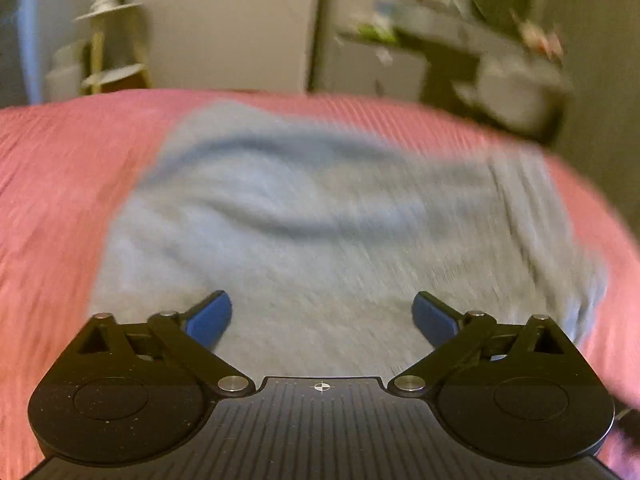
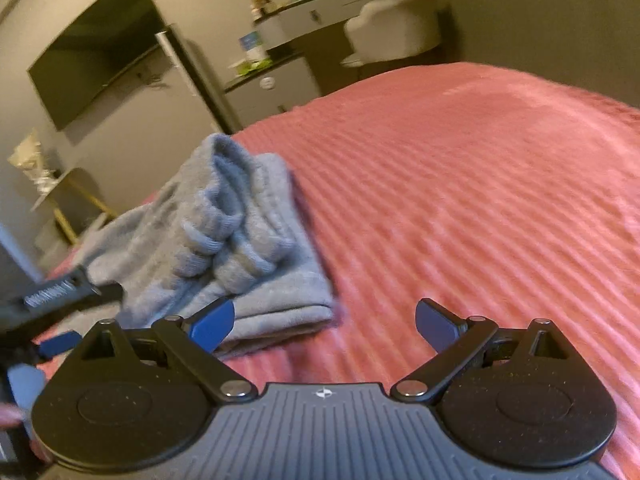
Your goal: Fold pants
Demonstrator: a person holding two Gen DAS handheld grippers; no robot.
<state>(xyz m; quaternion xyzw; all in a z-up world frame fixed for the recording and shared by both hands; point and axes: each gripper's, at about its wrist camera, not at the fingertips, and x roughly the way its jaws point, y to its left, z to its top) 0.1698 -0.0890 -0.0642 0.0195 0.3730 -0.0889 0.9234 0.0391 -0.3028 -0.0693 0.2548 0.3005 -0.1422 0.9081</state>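
Both tongs, the left gripper (image 1: 322, 316) and right gripper (image 2: 325, 322), are wide open and hold nothing; the soft, floppy, light pants (image 1: 320, 216) look best pinched at a folded edge.

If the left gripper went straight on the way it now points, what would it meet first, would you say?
Most likely the grey-blue pants spread on the pink bedspread. The open left gripper aims down at them, though blur hides the exact spot.

The pants (image 2: 224, 240) lie folded on the bed (image 2: 460, 200), toward its left side in the right wrist view. Behind the bed stands a dresser (image 2: 272, 92), with a chair (image 2: 392, 24) to its right.
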